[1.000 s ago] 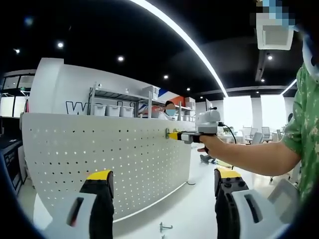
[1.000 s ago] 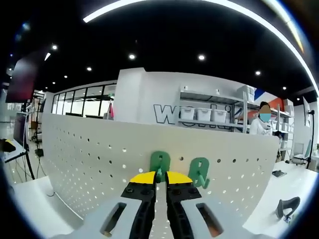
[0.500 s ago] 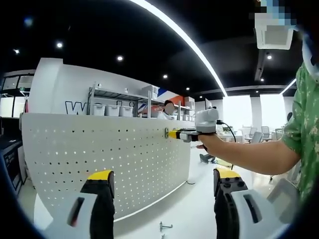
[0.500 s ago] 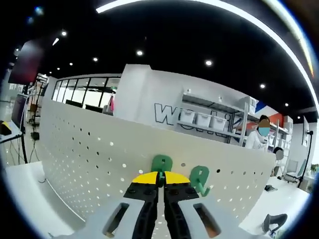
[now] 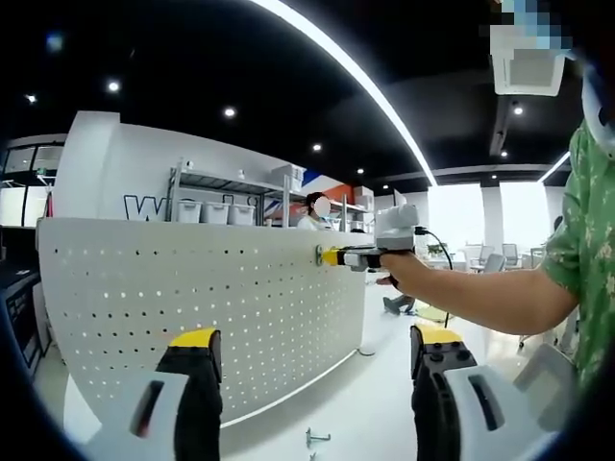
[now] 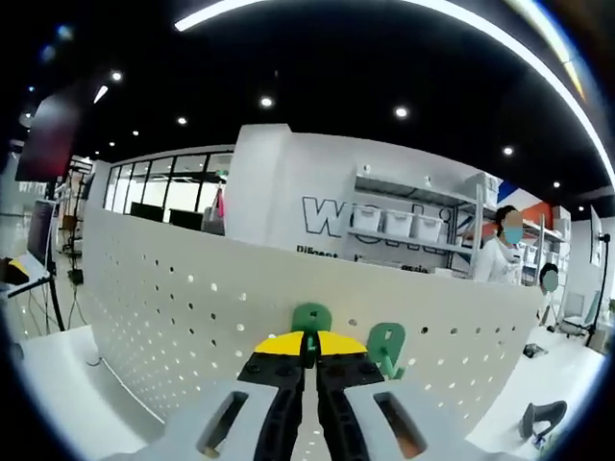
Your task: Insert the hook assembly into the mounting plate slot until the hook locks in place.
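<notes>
A person stands at a white pegboard (image 5: 202,307) set upright on a white table (image 5: 365,413), holding a gripper in each hand. The right gripper (image 6: 308,348) is pressed up to the board near its top edge, its yellow-tipped jaws drawn together on a green hook (image 6: 310,318), which sits against the board's face; the narrow grip on the hook's lower part most likely leaves its back pegs free to find the holes. A second green hook (image 6: 385,346) hangs just beside it on the board, apart from the jaws, and looks already seated, though whether either hook has locked is too small to tell. The left gripper (image 5: 307,357) is held back from the board with its jaws spread wide and nothing between them, seemingly kept clear so the work stays in sight. The left gripper view gives the wider scene: the person's forearm in a green patterned sleeve (image 5: 586,240) reaching to the board's top edge, the right gripper seen from the side, and a small metal hook (image 5: 316,439) lying loose on the table. The right gripper view gives the close contact between hook and holes, and a dark object (image 6: 540,420) resting on the table beyond the board's far end.
</notes>
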A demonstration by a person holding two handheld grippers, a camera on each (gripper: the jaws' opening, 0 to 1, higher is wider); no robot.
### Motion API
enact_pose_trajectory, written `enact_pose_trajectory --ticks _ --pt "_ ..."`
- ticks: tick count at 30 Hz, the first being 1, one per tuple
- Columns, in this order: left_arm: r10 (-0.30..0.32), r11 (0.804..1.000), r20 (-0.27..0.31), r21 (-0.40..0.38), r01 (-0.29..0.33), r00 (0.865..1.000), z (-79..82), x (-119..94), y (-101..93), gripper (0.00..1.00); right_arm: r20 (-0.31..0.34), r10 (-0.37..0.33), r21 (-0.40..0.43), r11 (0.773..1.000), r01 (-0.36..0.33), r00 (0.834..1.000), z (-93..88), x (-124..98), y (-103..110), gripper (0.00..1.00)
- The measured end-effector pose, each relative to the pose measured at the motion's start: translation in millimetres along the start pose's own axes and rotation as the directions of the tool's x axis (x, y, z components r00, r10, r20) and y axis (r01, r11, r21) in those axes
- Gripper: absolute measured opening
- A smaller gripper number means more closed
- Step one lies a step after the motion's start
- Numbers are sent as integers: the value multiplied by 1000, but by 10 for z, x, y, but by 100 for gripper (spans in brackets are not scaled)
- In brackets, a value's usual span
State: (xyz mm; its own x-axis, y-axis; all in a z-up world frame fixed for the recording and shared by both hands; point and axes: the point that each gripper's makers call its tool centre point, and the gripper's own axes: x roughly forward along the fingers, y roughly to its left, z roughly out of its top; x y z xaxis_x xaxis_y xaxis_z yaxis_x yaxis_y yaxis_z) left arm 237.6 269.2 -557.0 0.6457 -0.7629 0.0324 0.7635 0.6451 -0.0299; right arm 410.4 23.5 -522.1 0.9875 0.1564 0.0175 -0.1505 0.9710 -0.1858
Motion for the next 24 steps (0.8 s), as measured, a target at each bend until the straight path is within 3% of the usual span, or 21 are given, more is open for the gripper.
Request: enact_pose_trajectory --ticks 9,17,24 --pt "1 1000 -3 1 -1 1000 3 -19 -1 82 -10 -13 -48 999 12 1000 -30 15 17 2" --pt "6 1000 -8 4 -6 1000 -3 -39 12 81 -11 -7 -45 999 6 1000 -12 21 19 1" --pt "4 1000 -6 4 -4 1000 4 -30 -3 81 42 -18 -28 999 19 999 3 -7 21 0"
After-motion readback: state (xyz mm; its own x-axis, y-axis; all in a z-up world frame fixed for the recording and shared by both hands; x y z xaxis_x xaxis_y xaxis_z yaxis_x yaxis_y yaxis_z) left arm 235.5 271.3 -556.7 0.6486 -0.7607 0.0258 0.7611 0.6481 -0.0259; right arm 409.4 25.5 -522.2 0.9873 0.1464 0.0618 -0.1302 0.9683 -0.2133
